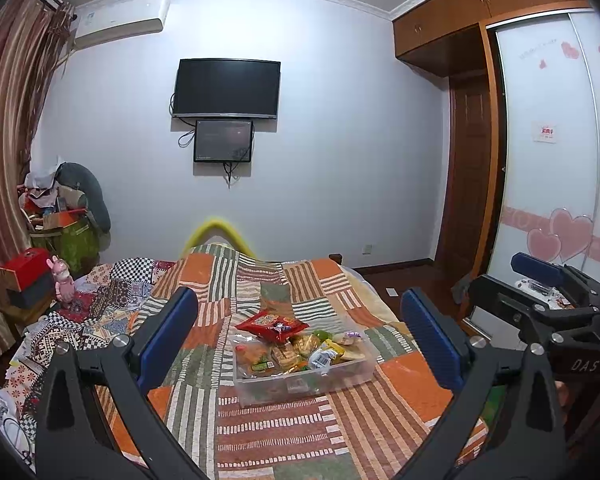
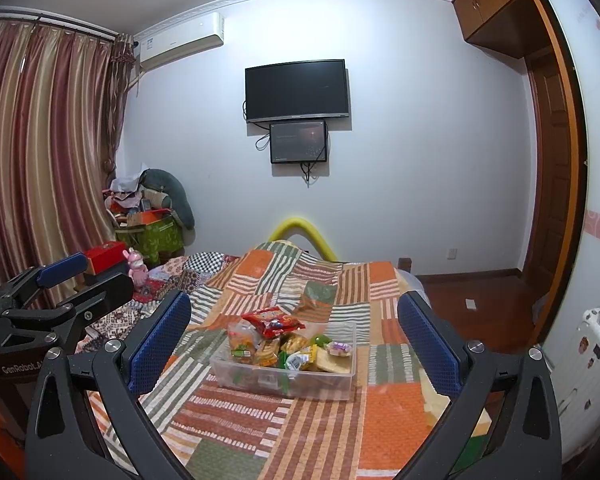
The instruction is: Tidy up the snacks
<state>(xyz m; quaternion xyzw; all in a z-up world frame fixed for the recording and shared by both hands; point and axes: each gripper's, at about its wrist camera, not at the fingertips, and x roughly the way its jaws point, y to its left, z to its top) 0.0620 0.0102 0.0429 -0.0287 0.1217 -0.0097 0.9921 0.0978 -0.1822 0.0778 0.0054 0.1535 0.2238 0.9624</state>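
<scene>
We hold the left gripper (image 1: 298, 340) and the right gripper (image 2: 294, 340) spread wide, nothing between the blue ribbed pads (image 1: 170, 338). Legible: "DAS" on the right unit's body, "GenRobot" on the left's. A clear plastic bin (image 2: 260, 376) sits ahead on the patchwork quilt (image 2: 316, 432), heaped with wrapped snacks (image 2: 300, 354); a red crinkled bag (image 1: 274, 326) lies on top. Beyond: white wall, a dark TV (image 1: 226, 88), striped curtains (image 2: 40, 152).

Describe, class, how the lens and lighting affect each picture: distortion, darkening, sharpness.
Left wrist view: the wall trim and wardrobe bow outward, the corners go black, and the snack bin stays fairly sharp. Right wrist view: the curtain and door frame curve, with even indoor light and no strong glare.
</scene>
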